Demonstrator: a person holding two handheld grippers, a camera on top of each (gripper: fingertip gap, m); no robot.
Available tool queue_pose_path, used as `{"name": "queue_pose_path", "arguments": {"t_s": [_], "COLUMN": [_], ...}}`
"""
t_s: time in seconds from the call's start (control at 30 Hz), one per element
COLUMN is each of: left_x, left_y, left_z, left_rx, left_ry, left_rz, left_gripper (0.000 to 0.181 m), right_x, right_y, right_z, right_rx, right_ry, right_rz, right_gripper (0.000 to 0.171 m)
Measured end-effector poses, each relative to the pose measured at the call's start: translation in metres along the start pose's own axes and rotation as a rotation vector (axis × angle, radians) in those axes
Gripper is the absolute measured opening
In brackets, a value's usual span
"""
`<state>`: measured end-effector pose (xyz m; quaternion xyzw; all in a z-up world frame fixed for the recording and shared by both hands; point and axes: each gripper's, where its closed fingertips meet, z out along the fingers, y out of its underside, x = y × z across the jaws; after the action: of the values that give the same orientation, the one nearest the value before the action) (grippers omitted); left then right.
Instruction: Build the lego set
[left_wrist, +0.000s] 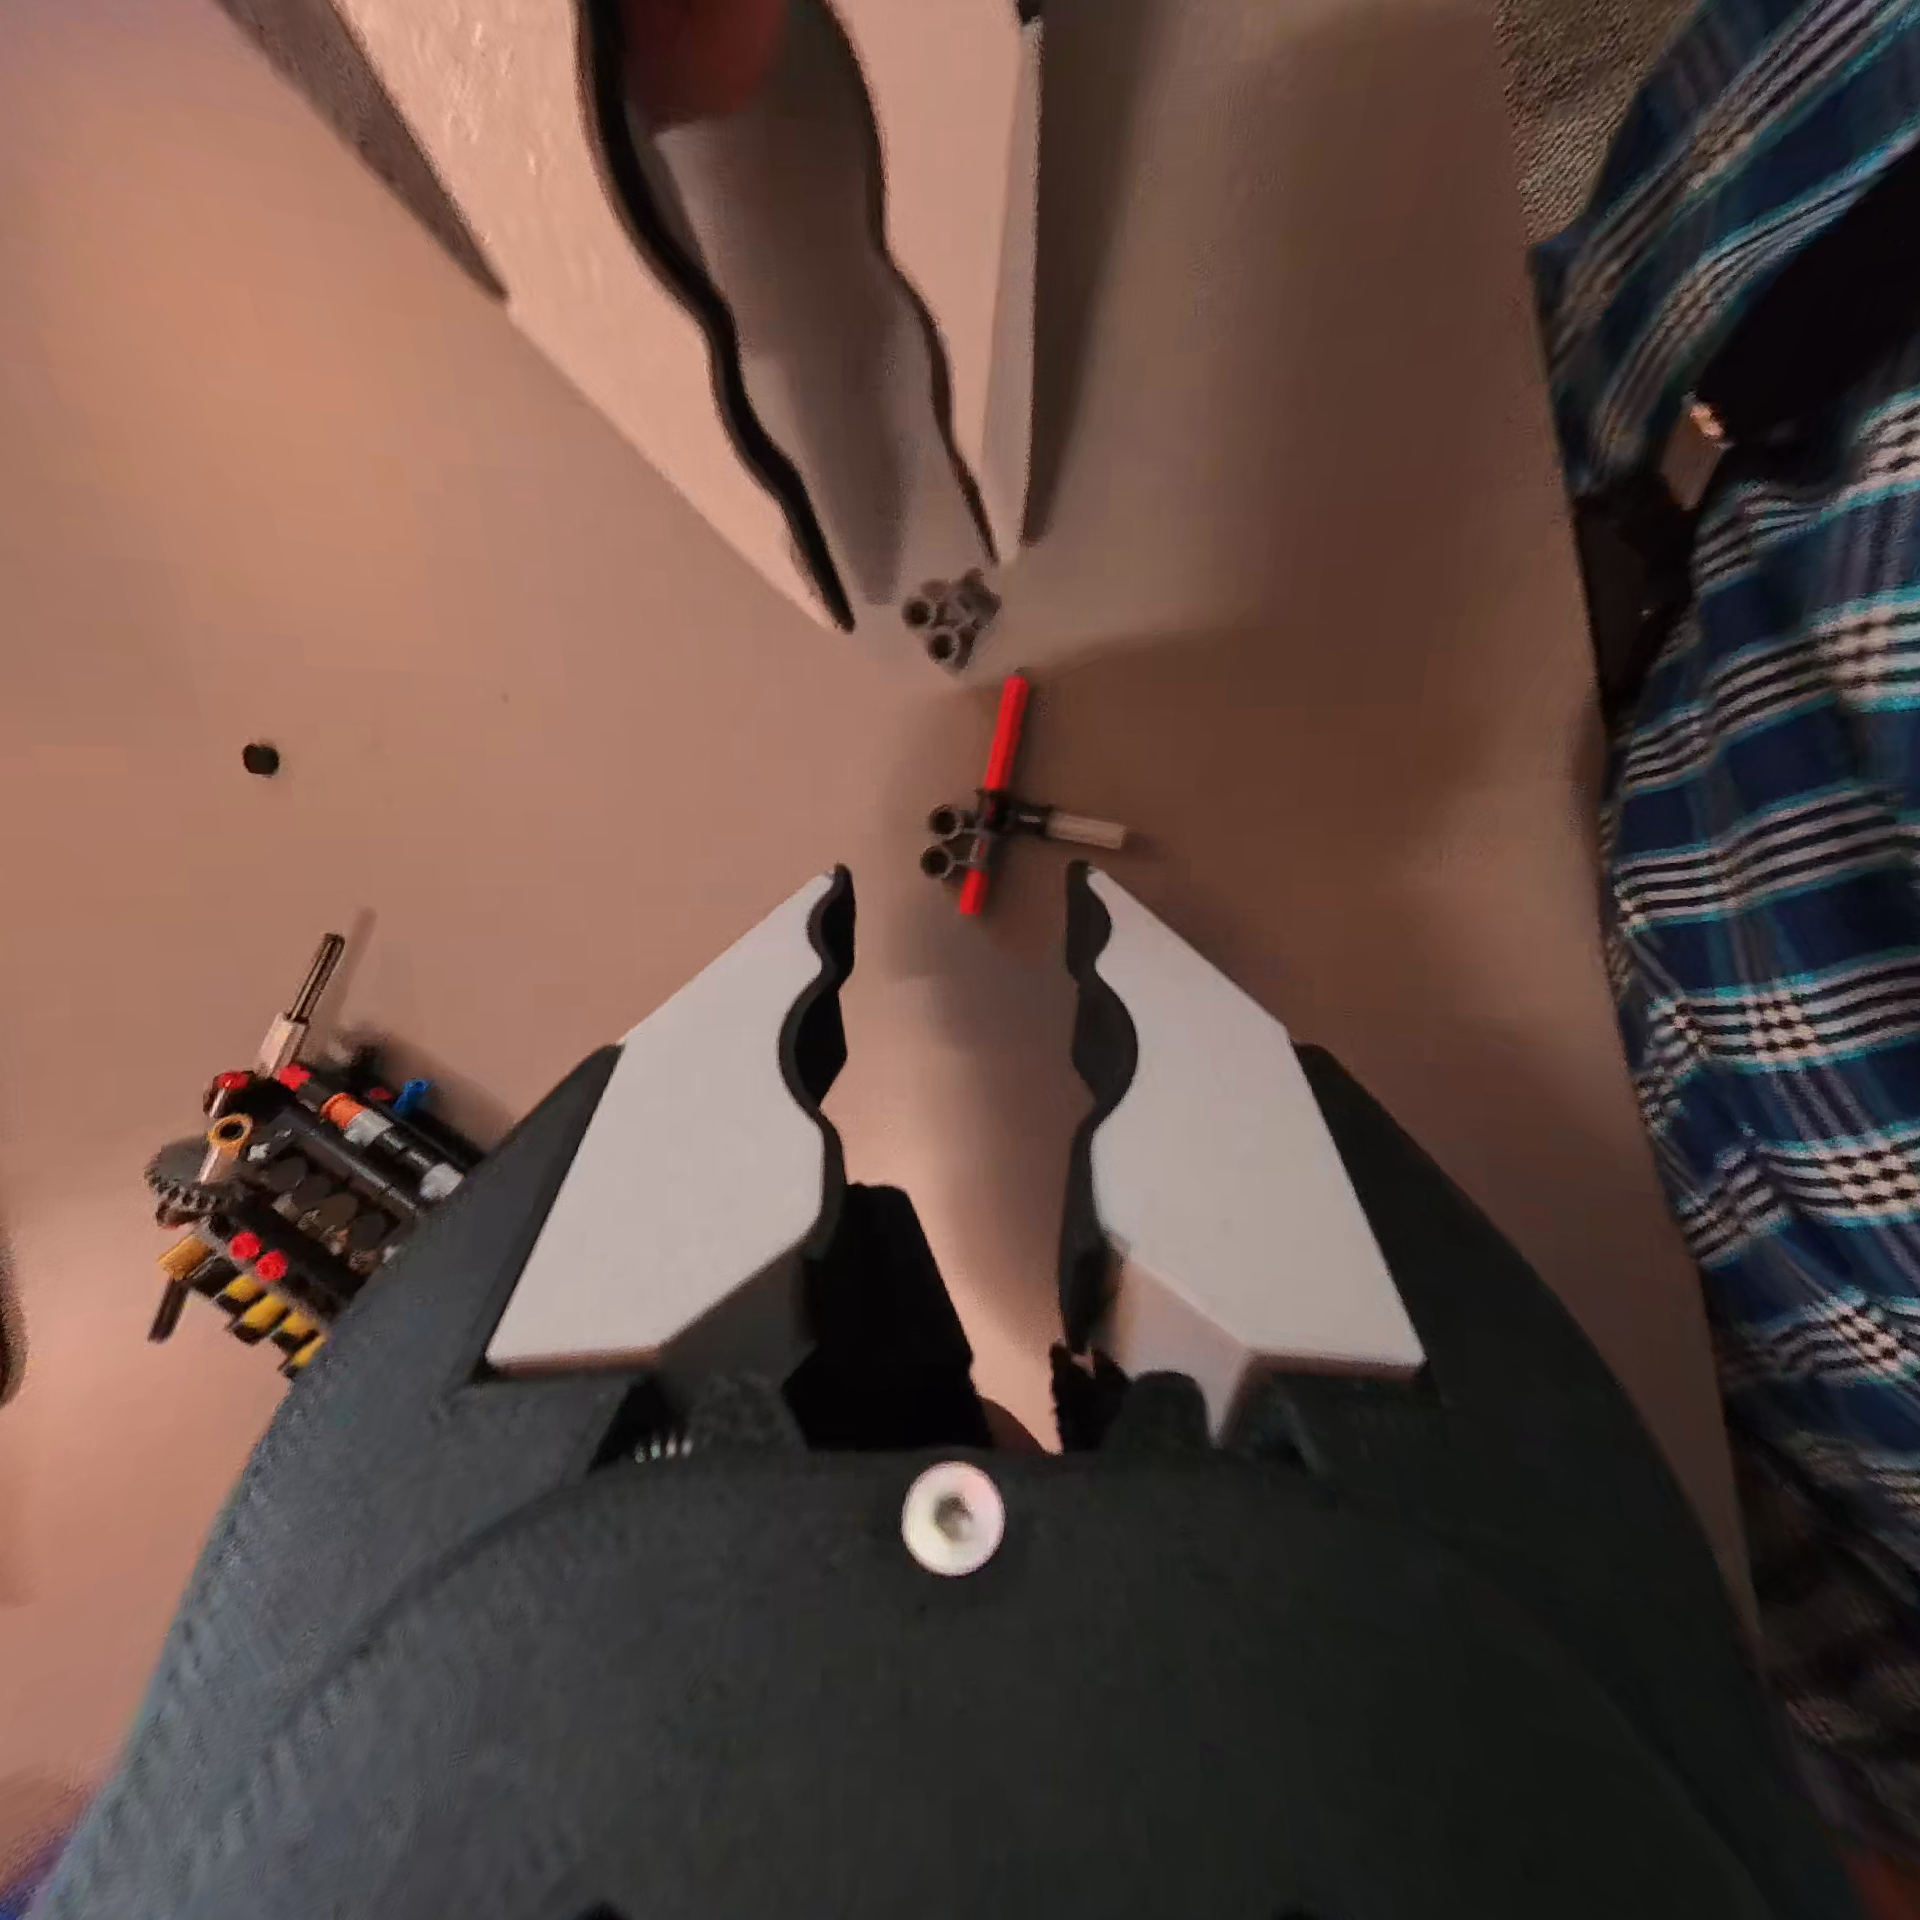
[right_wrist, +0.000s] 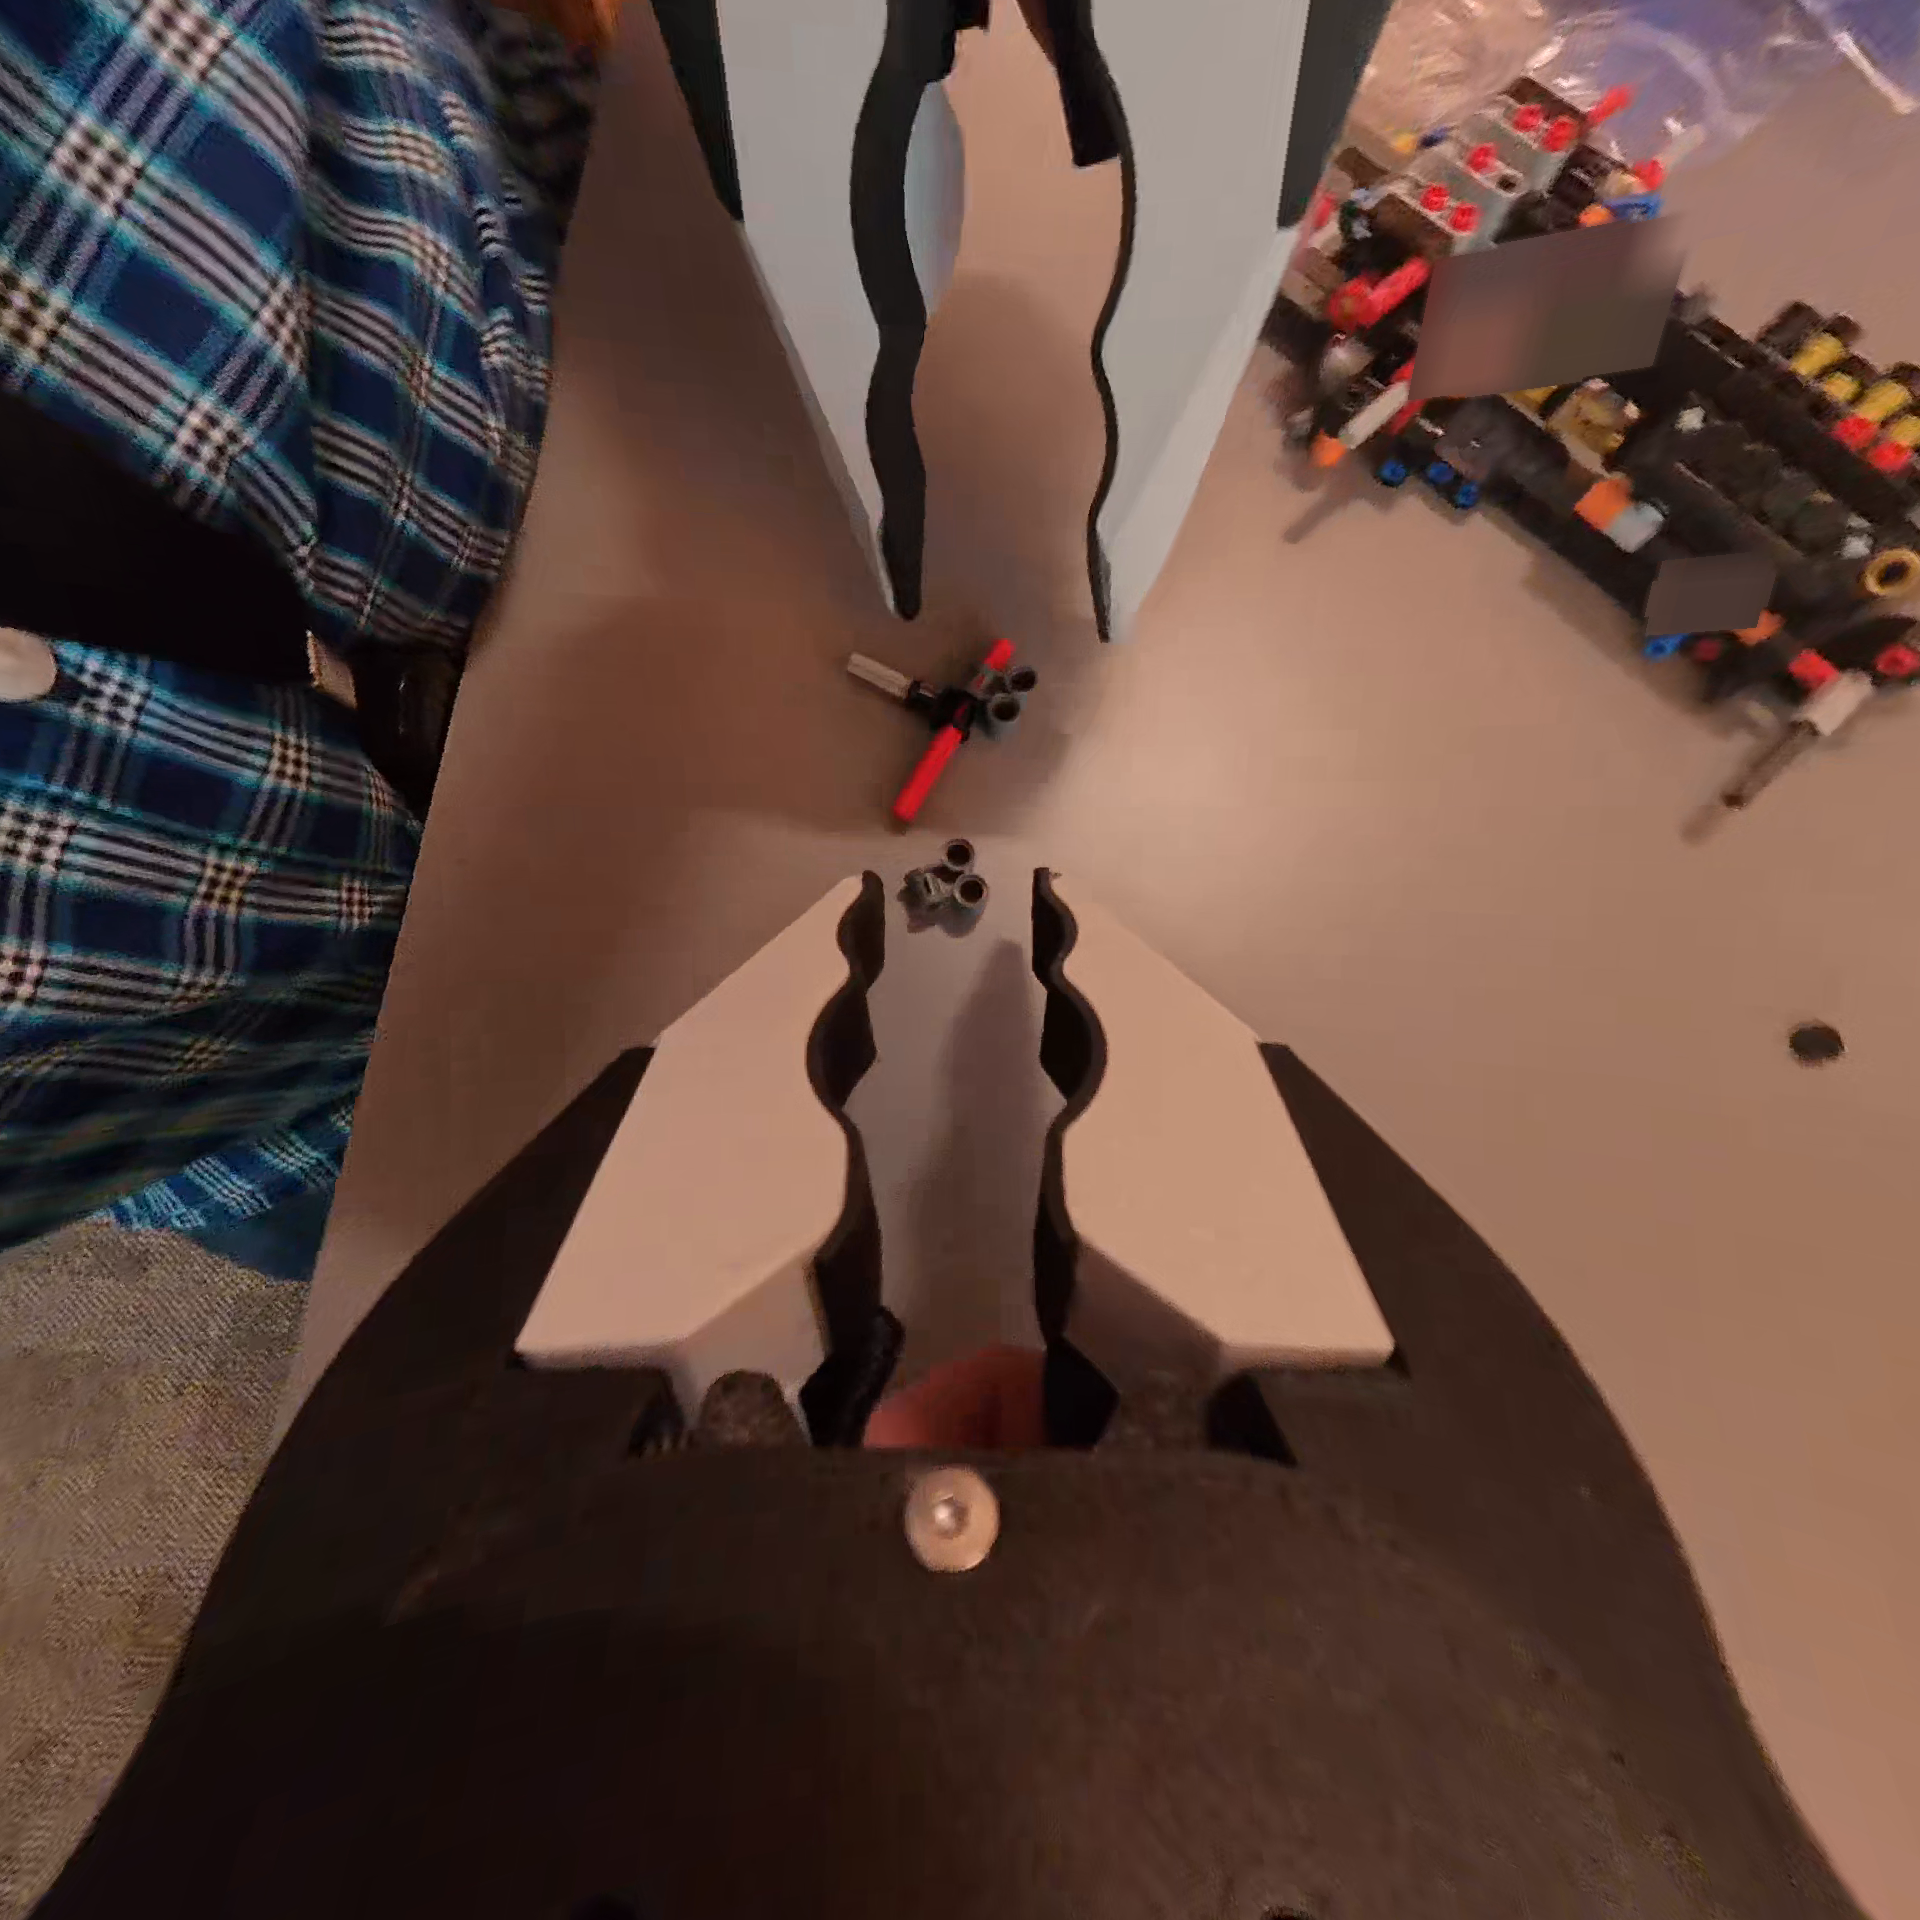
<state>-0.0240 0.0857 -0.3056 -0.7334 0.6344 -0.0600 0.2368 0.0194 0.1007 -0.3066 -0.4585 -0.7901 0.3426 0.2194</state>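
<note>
Left gripper (left_wrist: 958, 891): its two grey fingers stand apart with bare table between them; nothing is held. It hovers just short of the small assembly, tips pointing at it. In the right wrist view it comes in from the top (right_wrist: 1003, 613), jaws likewise spread.

Right gripper (right_wrist: 954, 883): fingers parted, not clamped on anything. The grey connector lies at the mouth of the gap between its tips, closer to the left-hand finger as seen in its own view; whether that finger touches it cannot be told. In the left wrist view this gripper reaches in from the top (left_wrist: 935, 613).

Grey connector (right_wrist: 948, 885): a small grey piece with round open sockets, lying on the table at the right gripper's tips; also seen at (left_wrist: 951, 621).

Small assembly (left_wrist: 987, 826): a red rod crossed through a dark joint with two grey sockets on one side and a pale peg on the other. It lies flat on the table between the two grippers, apart from both; seen again at (right_wrist: 961, 717).

Large lego build (right_wrist: 1621, 416): a dark, long block with red, yellow, blue and orange bits, well off to the side; partly hidden behind the left gripper's body at (left_wrist: 281, 1174).

Table (left_wrist: 520, 727): plain tan surface with one small dark hole (left_wrist: 261, 758).

Person: a blue plaid shirt (right_wrist: 208, 416) at the table's edge.
</note>
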Motion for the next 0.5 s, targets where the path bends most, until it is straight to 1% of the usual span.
{"name": "queue_pose_path", "arguments": {"t_s": [0.1,0.13,0.2,0.43,0.5], "left_x": [0.003,0.006,0.007,0.007,0.007], "left_y": [-0.003,-0.004,-0.003,-0.005,-0.006], "left_z": [0.004,0.005,0.009,0.013,0.014], "left_rx": [0.031,0.041,0.044,0.067,0.076], "left_ry": [-0.011,0.006,0.005,-0.015,-0.033], "left_rz": [0.002,-0.007,-0.014,-0.040,-0.057], "left_gripper": [0.049,0.052,0.053,0.035,0.034], "right_x": [0.001,0.001,-0.001,-0.004,-0.002], "right_y": [0.006,0.006,0.004,0.004,0.004], "right_z": [0.007,0.009,0.011,0.012,0.011], "right_rx": [-0.042,-0.040,-0.028,-0.017,-0.035], "right_ry": [-0.033,-0.037,-0.044,0.019,0.065], "right_rz": [-0.025,-0.025,-0.013,0.066,0.094], "right_gripper": [0.018,0.012,0.012,0.011,0.011]}}
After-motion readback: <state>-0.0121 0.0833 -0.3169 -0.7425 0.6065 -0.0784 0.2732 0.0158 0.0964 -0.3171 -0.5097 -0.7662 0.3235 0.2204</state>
